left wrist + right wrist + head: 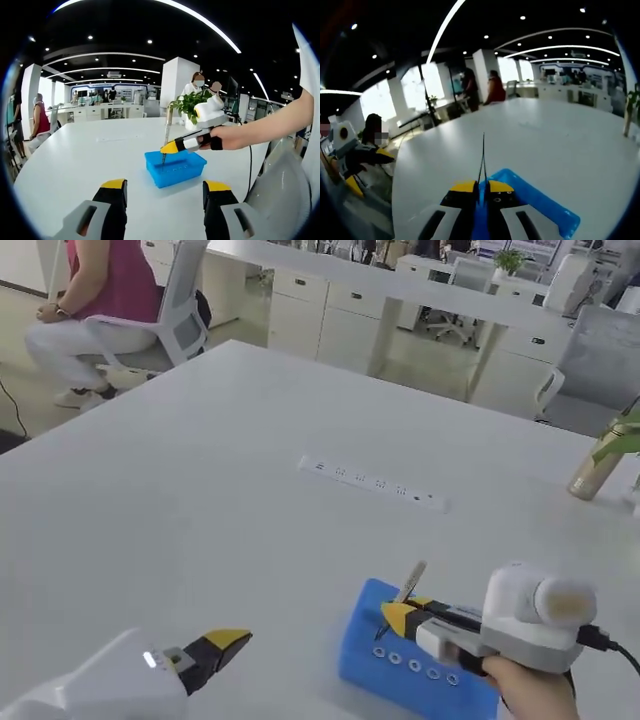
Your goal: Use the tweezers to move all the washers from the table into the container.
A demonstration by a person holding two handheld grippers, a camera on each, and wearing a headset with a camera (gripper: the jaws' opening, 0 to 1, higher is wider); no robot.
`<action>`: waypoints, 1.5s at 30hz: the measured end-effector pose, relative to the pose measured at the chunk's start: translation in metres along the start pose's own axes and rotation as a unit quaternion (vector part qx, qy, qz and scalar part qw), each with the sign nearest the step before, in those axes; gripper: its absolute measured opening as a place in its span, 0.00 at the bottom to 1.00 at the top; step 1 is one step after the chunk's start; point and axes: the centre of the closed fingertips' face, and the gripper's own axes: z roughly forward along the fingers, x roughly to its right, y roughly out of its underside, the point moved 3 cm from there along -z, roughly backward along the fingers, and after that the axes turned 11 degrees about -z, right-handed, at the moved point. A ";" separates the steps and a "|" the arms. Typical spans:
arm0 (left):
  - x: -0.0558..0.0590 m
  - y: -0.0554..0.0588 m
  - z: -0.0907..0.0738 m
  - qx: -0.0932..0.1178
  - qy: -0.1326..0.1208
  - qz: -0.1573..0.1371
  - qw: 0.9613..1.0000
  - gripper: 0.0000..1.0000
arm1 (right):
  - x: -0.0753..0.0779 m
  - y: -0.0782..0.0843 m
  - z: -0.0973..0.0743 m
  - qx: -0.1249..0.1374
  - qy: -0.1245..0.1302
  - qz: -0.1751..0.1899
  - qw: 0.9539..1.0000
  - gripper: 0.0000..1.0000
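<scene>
The right tongs (395,617) are nearest, clenched on the tweezers (411,578), whose tips point down into the blue container (362,645). A row of small washers (413,666) seems to lie inside it, along the near wall. No washer can be made out loose on the tabletop (250,540), so the moving looks nearly or wholly done. The left tongs (165,186) hover released and empty beside the container.
</scene>
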 end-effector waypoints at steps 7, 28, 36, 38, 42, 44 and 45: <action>0.008 -0.007 -0.001 0.013 0.025 -0.005 1.000 0.51 | -0.027 -0.013 -0.039 0.031 -0.040 -0.036 0.998 0.03; 0.075 0.007 0.024 -0.142 0.238 0.127 0.952 0.09 | -0.112 0.079 -0.082 -0.142 -0.216 -0.258 0.931 0.03; 0.087 0.014 0.033 -0.191 0.279 0.183 0.923 0.06 | -0.112 0.084 -0.083 -0.157 -0.223 -0.286 0.919 0.03; 0.090 0.015 0.035 -0.197 0.289 0.190 0.917 0.05 | -0.112 0.084 -0.084 -0.159 -0.223 -0.289 0.917 0.03; 0.094 0.017 0.038 -0.205 0.297 0.205 0.910 0.00 | -0.112 0.087 -0.084 -0.168 -0.222 -0.300 0.912 0.03; 0.094 0.022 0.040 -0.220 0.297 0.205 0.906 0.00 | -0.110 0.089 -0.083 -0.176 -0.219 -0.305 0.910 0.03; 0.092 0.025 0.039 -0.232 0.293 0.218 0.902 0.00 | -0.109 0.091 -0.083 -0.180 -0.218 -0.305 0.909 0.04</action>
